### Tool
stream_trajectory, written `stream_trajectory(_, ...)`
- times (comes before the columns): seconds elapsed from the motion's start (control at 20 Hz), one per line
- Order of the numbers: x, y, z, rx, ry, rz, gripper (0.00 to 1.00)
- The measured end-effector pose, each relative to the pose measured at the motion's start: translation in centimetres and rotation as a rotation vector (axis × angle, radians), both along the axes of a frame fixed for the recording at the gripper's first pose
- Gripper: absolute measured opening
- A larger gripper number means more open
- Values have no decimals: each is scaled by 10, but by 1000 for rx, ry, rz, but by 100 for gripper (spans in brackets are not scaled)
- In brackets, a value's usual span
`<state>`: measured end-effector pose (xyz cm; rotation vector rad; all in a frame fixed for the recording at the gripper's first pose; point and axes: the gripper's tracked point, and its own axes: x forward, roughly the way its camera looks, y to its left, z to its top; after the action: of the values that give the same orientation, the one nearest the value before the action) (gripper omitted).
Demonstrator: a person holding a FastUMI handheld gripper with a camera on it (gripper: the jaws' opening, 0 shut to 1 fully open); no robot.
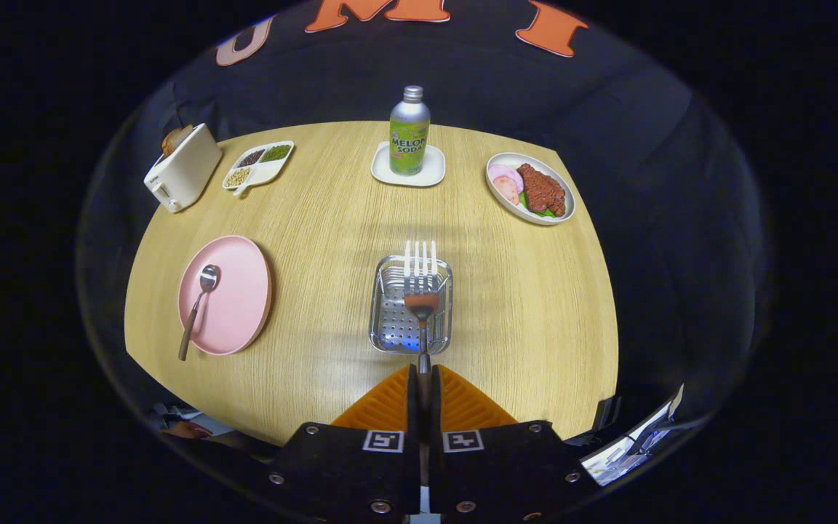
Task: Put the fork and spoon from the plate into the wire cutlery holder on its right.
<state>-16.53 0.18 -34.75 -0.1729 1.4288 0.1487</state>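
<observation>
My gripper (423,372) is shut on the handle of the fork (420,280), both fingers pressing on it. The fork points straight ahead and hangs above the wire cutlery holder (390,320), its tines reaching over the holder's far rim. The holder is a small shiny metal basket with a perforated floor, just ahead of the fingers. To its left lies the pink plate (233,306), round and flat. On the plate's left half rests the spoon (198,306), bowl toward the far side, brown handle sticking out over the plate's near rim.
Round wooden table (317,218). At the back stand a soda bottle (409,131) on a white coaster, a white toaster (182,175) far left, a divided dish of beans (257,164), and an oval plate of meat (532,189) far right.
</observation>
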Motion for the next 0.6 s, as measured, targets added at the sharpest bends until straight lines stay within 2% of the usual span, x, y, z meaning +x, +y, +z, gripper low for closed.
stream_trajectory(0.4, -9, -1, -16, 15, 62, 26, 7)
stream_trajectory(0.6, 4, -2, -19, 19, 24, 20, 9)
